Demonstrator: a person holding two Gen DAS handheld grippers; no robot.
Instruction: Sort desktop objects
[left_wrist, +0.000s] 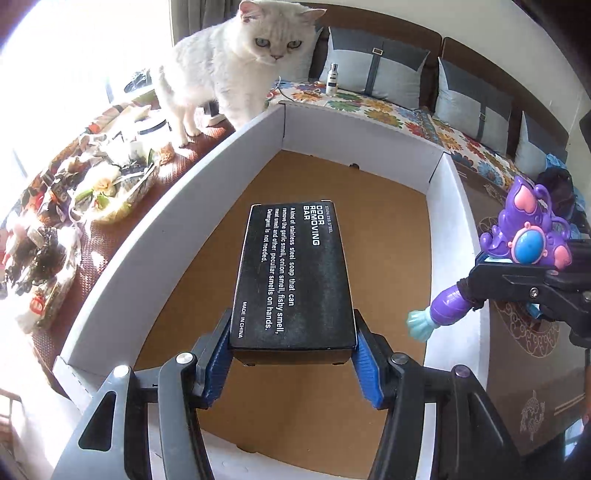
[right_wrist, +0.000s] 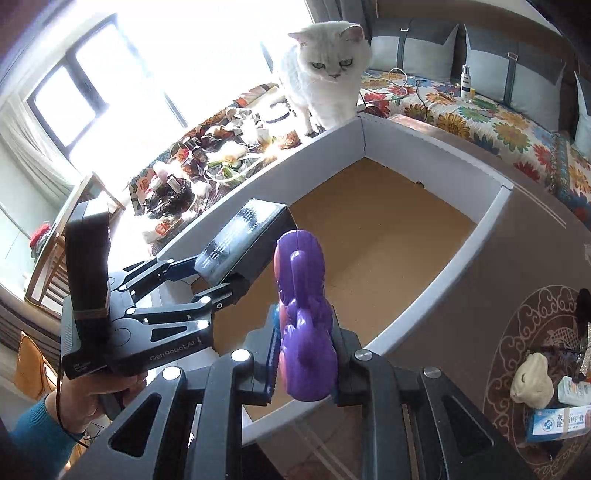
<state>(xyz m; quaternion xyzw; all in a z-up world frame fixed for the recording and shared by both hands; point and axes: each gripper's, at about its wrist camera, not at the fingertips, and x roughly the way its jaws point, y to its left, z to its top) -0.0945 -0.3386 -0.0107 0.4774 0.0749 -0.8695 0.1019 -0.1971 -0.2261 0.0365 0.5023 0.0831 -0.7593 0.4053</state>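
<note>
A black soap-bar box (left_wrist: 293, 277) with white lettering hangs over the brown floor of a white-walled cardboard box (left_wrist: 354, 129), gripped at its near end by my left gripper (left_wrist: 293, 363) with blue pads. The same black box (right_wrist: 245, 242) and left gripper (right_wrist: 221, 280) show in the right wrist view, above the cardboard box (right_wrist: 436, 155). My right gripper (right_wrist: 304, 363) is shut on a purple plastic toy (right_wrist: 303, 314) above the box's near wall. In the left wrist view that toy (left_wrist: 524, 229) and right gripper (left_wrist: 480, 284) hover over the box's right wall.
A white cat (left_wrist: 236, 62) stands on the table at the box's far corner, looking in. Clutter and snack packets (left_wrist: 103, 184) lie left of the box. A medicine carton (right_wrist: 557, 424) and a beige lump (right_wrist: 532, 380) sit on the round table to the right. A cushioned sofa (left_wrist: 369, 99) runs behind.
</note>
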